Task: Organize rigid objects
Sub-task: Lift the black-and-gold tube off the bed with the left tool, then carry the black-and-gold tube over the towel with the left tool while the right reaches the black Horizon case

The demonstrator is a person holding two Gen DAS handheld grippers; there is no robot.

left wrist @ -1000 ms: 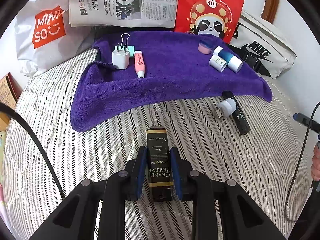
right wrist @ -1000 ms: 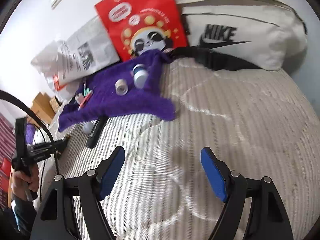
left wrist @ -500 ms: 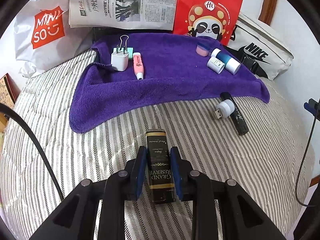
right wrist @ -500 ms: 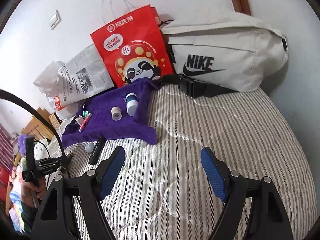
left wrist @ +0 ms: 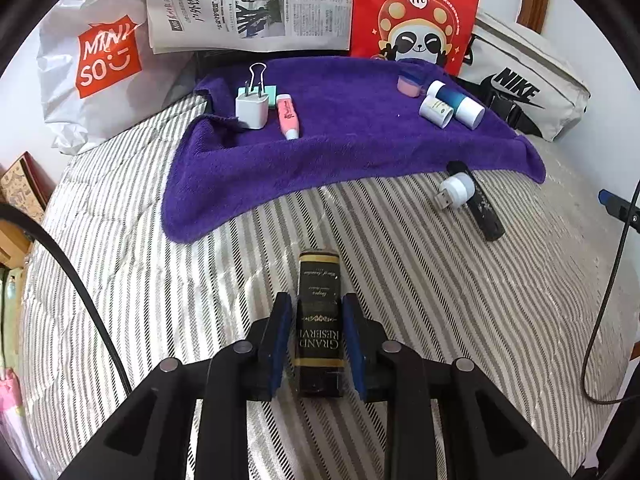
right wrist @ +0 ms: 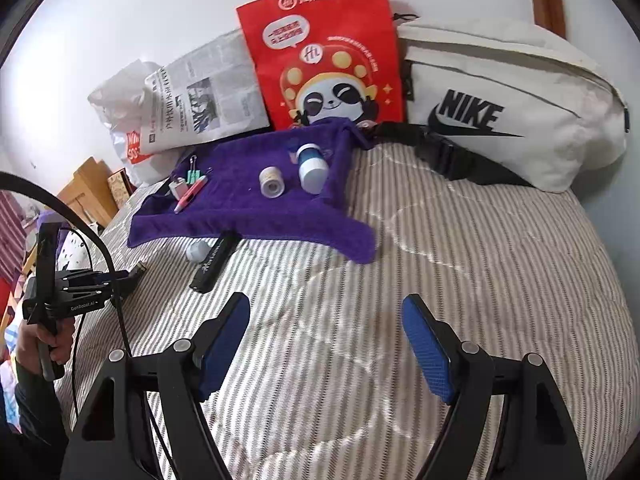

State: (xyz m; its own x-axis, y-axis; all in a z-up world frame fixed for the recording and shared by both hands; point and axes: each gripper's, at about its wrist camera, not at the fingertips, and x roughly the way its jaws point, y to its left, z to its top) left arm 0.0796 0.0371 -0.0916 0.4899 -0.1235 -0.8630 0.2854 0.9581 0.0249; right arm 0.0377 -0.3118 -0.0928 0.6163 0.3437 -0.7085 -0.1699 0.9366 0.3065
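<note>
The black "Grand Reserve" box lies lengthwise on the striped bed, a little off the near edge of the purple towel and not touching it. The left claw straddles the box's near half; its jaws have just been easing apart, and the blue pads now stand just off the box's sides with a thin dark gap showing on the left, so the box sits between them unpinched. The right claw hangs over bare bed off the towel's near right corner, spread wide with nothing between its pads. On the towel's far left part stand a white charger plug and a binder clip, with a pink highlighter just beside them. On its far right part lie a small pink jar, a blue-and-white bottle and a short white tube, close together. Just off the towel's near right edge, a white USB light lies against a black stick. Behind the towel lean a newspaper, a red panda bag, a white Miniso bag and a cream Nike bag.
</note>
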